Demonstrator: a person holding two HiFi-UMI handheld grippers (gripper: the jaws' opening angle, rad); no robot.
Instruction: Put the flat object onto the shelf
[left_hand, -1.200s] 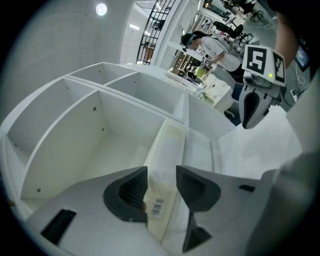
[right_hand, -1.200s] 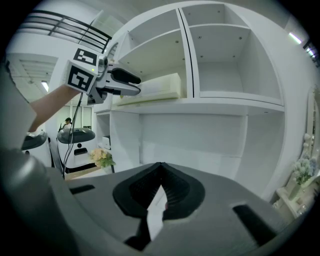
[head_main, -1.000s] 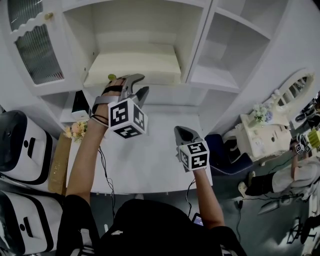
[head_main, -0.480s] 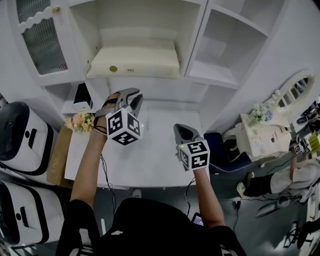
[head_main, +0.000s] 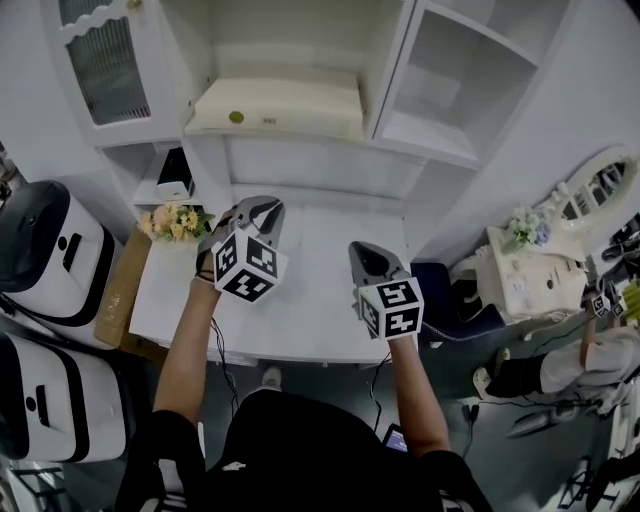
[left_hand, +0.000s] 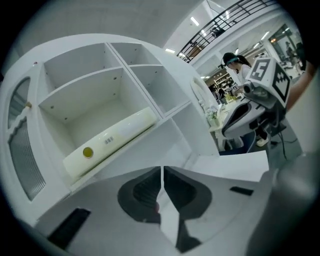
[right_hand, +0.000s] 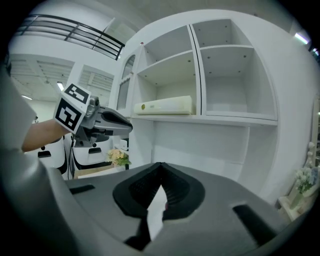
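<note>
The flat cream object (head_main: 275, 103) lies on the middle shelf of the white cabinet (head_main: 392, 150); it also shows as the flat object (left_hand: 110, 141) in the left gripper view and as the flat object (right_hand: 164, 106) in the right gripper view. My left gripper (head_main: 262, 207) hangs over the white table (head_main: 310, 330), well below and in front of the shelf. Its jaws (left_hand: 162, 170) have just been closing and now stand shut with nothing between them. My right gripper (head_main: 368, 250) floats over the table's right part, shut and empty (right_hand: 161, 167).
The cabinet has a glass door (head_main: 100, 60) at the left and open compartments (head_main: 440, 90) at the right. A bunch of flowers (head_main: 175, 220) and a black-and-white device (head_main: 175, 175) sit at the table's left. White machines (head_main: 45, 260) stand on the floor, and a dressing table (head_main: 530, 270) stands at the right.
My left gripper has come down and away from the shelf toward the table, rolled, and its jaws have closed. The flat object stays on the shelf. The right gripper has hardly shifted.
</note>
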